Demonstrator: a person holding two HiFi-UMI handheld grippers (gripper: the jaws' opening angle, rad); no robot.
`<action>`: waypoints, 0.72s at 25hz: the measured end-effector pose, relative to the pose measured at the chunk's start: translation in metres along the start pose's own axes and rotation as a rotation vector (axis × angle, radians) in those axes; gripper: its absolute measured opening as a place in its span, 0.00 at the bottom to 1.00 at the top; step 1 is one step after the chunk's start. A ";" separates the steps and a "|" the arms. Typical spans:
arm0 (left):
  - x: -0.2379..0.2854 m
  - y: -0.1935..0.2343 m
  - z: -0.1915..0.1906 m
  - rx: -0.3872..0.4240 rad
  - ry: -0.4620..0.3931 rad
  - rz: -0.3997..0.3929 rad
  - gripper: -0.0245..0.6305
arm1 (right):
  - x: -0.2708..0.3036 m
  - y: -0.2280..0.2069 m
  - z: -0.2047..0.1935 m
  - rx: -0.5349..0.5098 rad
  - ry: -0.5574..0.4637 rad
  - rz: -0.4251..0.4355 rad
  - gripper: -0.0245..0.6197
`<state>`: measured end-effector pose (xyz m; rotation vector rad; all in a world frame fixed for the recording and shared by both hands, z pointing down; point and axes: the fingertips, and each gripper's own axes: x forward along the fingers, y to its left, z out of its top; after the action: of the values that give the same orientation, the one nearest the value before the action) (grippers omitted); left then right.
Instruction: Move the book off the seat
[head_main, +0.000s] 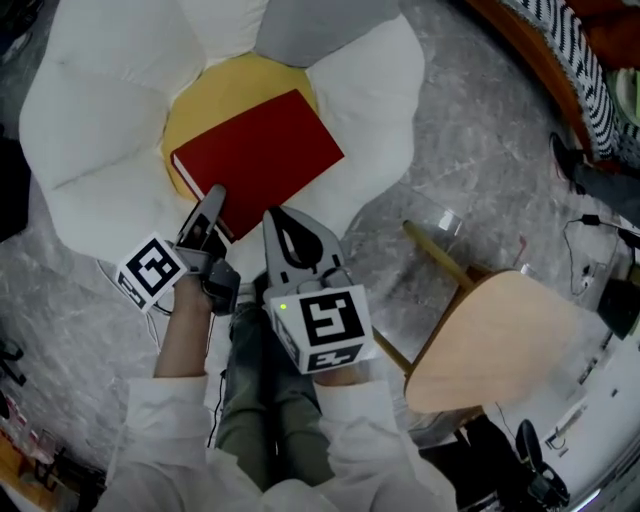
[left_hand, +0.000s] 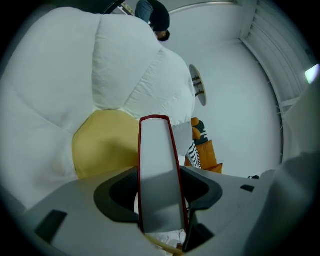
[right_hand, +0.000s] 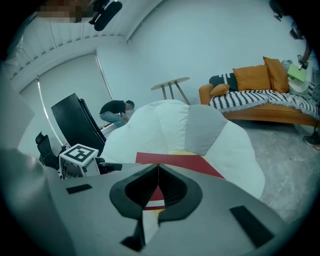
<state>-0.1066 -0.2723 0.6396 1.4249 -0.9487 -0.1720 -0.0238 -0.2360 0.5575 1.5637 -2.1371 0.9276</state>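
The left gripper (head_main: 207, 222) is clamped on the red book (head_main: 262, 150) at its near edge. The right gripper (head_main: 277, 218) is beside it, jaws together and empty. The book is gripped but lies over the yellow centre of the flower-shaped seat (head_main: 95, 110). Carrying it clear remains.

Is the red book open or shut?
Shut. The red book shows only its cover from above; in the left gripper view both covers enclose the page block edge-on.

Matt red cover on the book (head_main: 258, 150), pale paper at its edges. Soft white and yellow cloth over the seat (head_main: 100, 110). Veined grey stone for the floor (head_main: 480, 150), faintly glossy. Smooth pale wood on the chair (head_main: 500, 340).
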 end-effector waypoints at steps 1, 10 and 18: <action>-0.002 -0.007 -0.001 -0.002 0.003 -0.011 0.42 | -0.004 0.002 0.005 0.001 -0.005 0.000 0.06; -0.028 -0.072 0.000 0.072 0.028 -0.024 0.42 | -0.052 0.011 0.045 0.003 -0.057 -0.019 0.06; -0.075 -0.144 0.005 0.160 0.039 -0.021 0.42 | -0.113 0.024 0.106 -0.014 -0.114 -0.054 0.06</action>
<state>-0.0963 -0.2586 0.4783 1.5804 -0.9320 -0.0851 0.0039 -0.2221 0.4035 1.6967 -2.1608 0.8221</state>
